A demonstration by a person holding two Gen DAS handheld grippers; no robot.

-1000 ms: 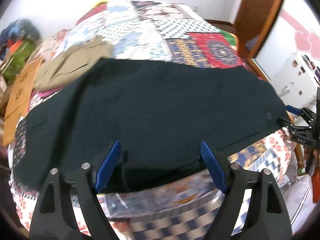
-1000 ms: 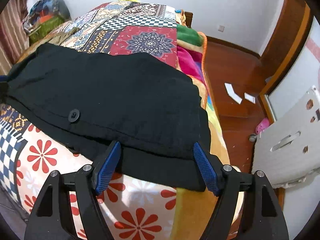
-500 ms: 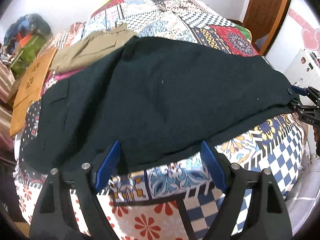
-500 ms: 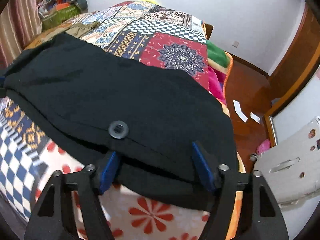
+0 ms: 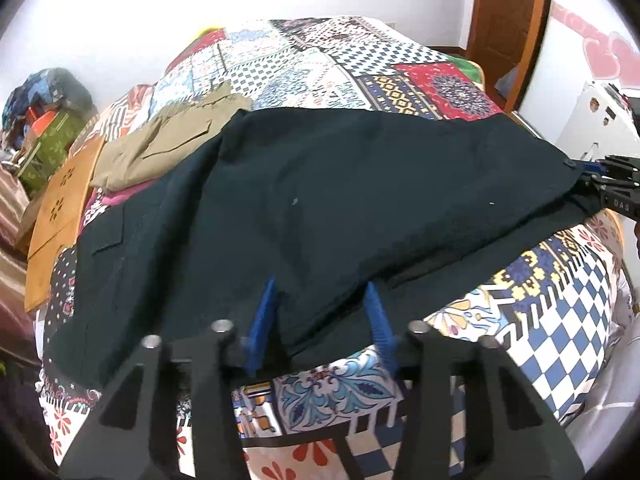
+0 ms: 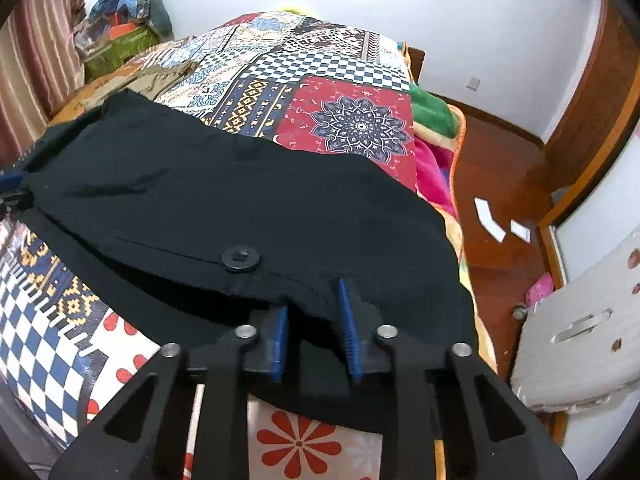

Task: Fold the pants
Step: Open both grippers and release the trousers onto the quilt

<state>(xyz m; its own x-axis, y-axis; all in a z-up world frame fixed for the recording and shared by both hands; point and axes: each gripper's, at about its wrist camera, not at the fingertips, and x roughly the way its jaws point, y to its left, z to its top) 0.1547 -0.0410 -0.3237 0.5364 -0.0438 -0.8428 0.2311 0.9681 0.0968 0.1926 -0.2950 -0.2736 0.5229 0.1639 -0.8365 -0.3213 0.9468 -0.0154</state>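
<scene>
Black pants [image 5: 340, 208] lie spread across the patchwork quilt [image 5: 360, 60], near edge hanging just over the quilt's near side; the waist button [image 6: 241, 259] sits just beyond the right gripper

Left gripper [image 5: 322, 320]: jaws have just been closing, near edge of the pants bunched between the blue pads, but a gap shows between the pads – can't tell if they bite yet. Right gripper [image 6: 314, 322]: jaws have also just been closing; fabric of the waist edge runs between the pads, close to pinched, full clamp not clear from this view

Step in hand, as I read it: grab the near edge at two points, then carry it over the far part for a fold

To do it well:
- finish both pinches before any lift, catch all layers, not just the top one
- lift both ends level, keep the edge taut between them
- keep clear of the khaki garment [image 5: 160, 148] touching the pants' far left corner
- land edge on edge, then release

Risk: thin bite slips, fold skews
</scene>
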